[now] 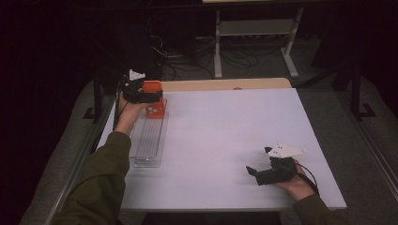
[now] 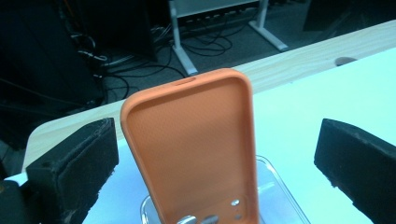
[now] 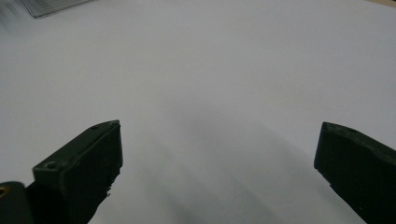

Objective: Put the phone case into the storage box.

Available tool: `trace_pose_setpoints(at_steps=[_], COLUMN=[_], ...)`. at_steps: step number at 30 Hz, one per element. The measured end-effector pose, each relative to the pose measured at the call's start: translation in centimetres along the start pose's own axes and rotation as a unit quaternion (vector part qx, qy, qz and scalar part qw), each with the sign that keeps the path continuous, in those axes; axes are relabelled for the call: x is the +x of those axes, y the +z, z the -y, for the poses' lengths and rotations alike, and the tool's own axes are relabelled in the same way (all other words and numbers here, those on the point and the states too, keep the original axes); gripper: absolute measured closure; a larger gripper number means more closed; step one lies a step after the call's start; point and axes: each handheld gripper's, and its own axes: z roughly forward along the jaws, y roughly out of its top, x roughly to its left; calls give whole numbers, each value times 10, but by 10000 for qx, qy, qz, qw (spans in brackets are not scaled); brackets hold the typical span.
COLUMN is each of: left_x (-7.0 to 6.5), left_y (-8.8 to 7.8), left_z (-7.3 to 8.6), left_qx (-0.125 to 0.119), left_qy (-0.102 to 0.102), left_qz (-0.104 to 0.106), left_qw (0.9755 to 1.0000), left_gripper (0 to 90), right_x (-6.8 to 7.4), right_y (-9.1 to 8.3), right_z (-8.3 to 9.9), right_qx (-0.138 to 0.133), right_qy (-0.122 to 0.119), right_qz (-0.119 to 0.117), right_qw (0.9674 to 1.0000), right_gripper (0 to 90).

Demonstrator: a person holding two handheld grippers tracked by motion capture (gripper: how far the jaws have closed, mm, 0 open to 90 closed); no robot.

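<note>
An orange phone case stands upright at the far end of a clear ribbed rack, with its hollow inner side facing my left gripper and its camera holes at the bottom. My left gripper is open, with one jaw on each side of the case and a gap between each jaw and the case. Over the bare white table, near its front right, my right gripper is open and holds nothing.
The rack runs along the table's left side, from front to back. A wooden strip borders the far edge. Beyond it lie a dark floor, cables and a white desk frame.
</note>
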Motion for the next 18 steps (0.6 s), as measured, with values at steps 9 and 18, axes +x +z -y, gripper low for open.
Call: trace_pose_setpoints(at_steps=[9, 18], left_x=[-4, -11], left_y=[-15, -32], left_z=[4, 6], left_qx=[3, -94], left_qy=[150, 210], left_qz=[469, 814], left_qw=[9988, 9964], left_gripper=[0, 0], right_x=[1, 1], right_y=[0, -1], right_z=[0, -1], right_qx=[5, -51], right_qy=[-21, -30], right_qz=[-11, -49], right_qw=[10000, 10000], right_gripper=[5, 5])
